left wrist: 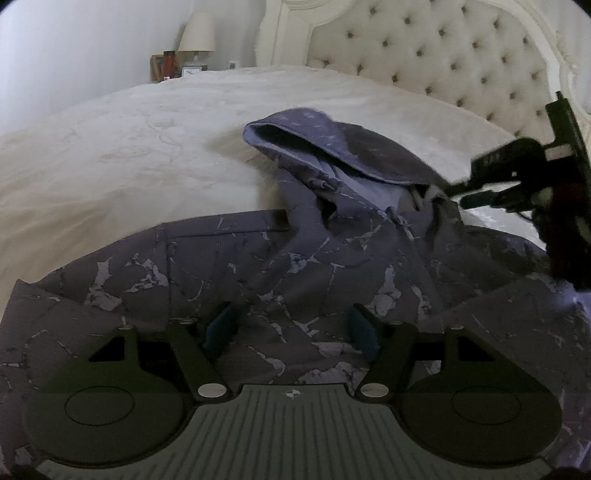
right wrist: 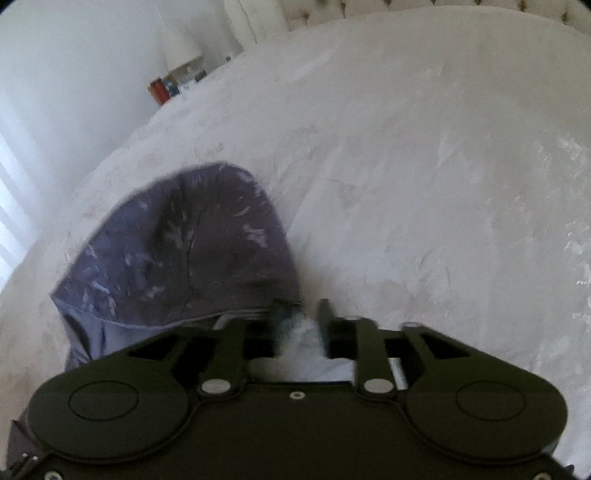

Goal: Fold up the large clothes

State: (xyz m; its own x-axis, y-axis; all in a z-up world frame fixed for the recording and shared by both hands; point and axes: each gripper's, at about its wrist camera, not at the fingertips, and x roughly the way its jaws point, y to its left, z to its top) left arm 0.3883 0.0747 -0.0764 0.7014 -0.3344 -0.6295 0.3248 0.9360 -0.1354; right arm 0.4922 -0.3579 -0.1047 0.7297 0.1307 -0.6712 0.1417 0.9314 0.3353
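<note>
A dark purple hoodie [left wrist: 295, 258] with pale marble-like streaks lies front-up on the bed, its hood [left wrist: 332, 140] spread toward the headboard. My left gripper [left wrist: 291, 328] hovers low over the chest of the hoodie. Its jaws stand open and the cloth lies flat beneath them, not pinched. My right gripper [left wrist: 456, 192] reaches in from the right to the hoodie's neck opening. In the right wrist view, which is blurred, the right gripper [right wrist: 303, 319] has its fingers close together with pale lining cloth bunched between them, just right of the hood [right wrist: 184, 251].
The bed [left wrist: 129, 147] has a cream patterned cover that extends far to the left and beyond the hood. A tufted headboard [left wrist: 443, 55] rises behind. A lamp [left wrist: 197, 35] and small items sit on a nightstand at the far left corner.
</note>
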